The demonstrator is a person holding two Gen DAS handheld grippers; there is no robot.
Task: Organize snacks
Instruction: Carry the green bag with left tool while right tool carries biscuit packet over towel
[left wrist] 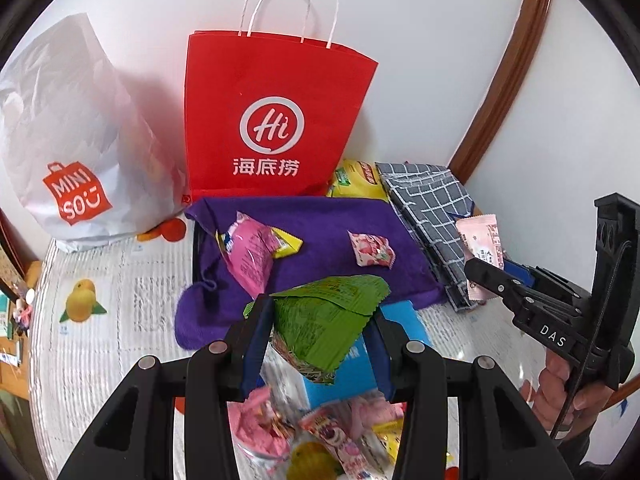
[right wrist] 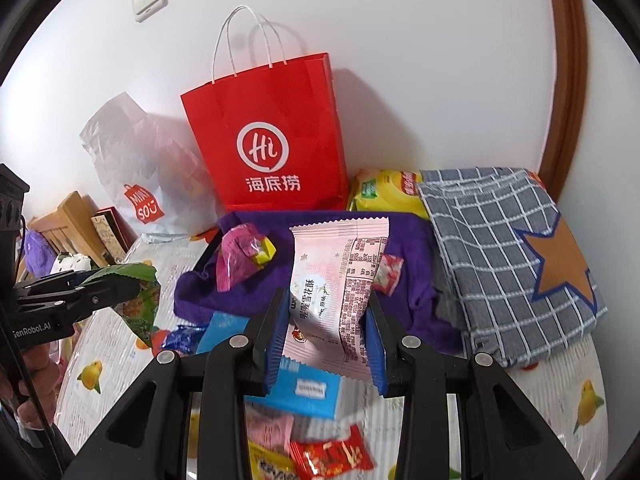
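Note:
My left gripper (left wrist: 320, 328) is shut on a green snack packet (left wrist: 324, 316) and holds it above the table's front; it also shows in the right wrist view (right wrist: 140, 300). My right gripper (right wrist: 326, 332) is shut on a pale pink snack packet (right wrist: 336, 280), also in the left wrist view (left wrist: 480, 248). On the purple towel (left wrist: 320, 224) lie a pink-and-yellow packet (left wrist: 252, 248) and a small strawberry candy packet (left wrist: 372, 250). Several loose snacks (left wrist: 320, 432) lie below the grippers around a blue box (right wrist: 304, 384).
A red paper bag (left wrist: 272, 120) and a white Miniso bag (left wrist: 64, 152) stand against the wall. A yellow chip bag (left wrist: 356, 180) and a grey checked cloth (right wrist: 512, 248) lie at the right. A wooden frame (left wrist: 508, 64) runs up the right.

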